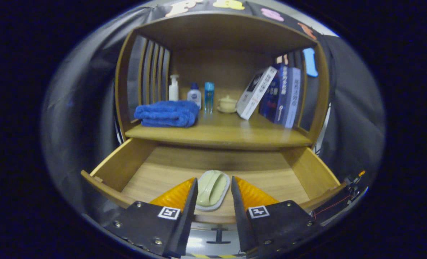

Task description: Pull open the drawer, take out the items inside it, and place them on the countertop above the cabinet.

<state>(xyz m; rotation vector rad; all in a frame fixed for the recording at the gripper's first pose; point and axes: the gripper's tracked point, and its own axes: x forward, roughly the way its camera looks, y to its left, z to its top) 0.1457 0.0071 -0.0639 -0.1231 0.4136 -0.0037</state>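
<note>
The wooden drawer (134, 162) is pulled out below the cabinet's countertop (220, 135). On the drawer's floor lies a pale green oblong dish with a raised handle (212, 189). My gripper (213, 189) is above the drawer's front and stands open, one finger on each side of the dish. There is a small gap between each finger and the dish, so neither finger presses on it. The dish's near end sits between the fingers.
On the countertop sit a folded blue towel (167, 113) at the left, a white pump bottle (173, 88), a small white bottle (194, 95), a blue bottle (209, 94), a cream lidded cup (227, 104), and leaning books (271, 95) at the right. Slatted side walls enclose it.
</note>
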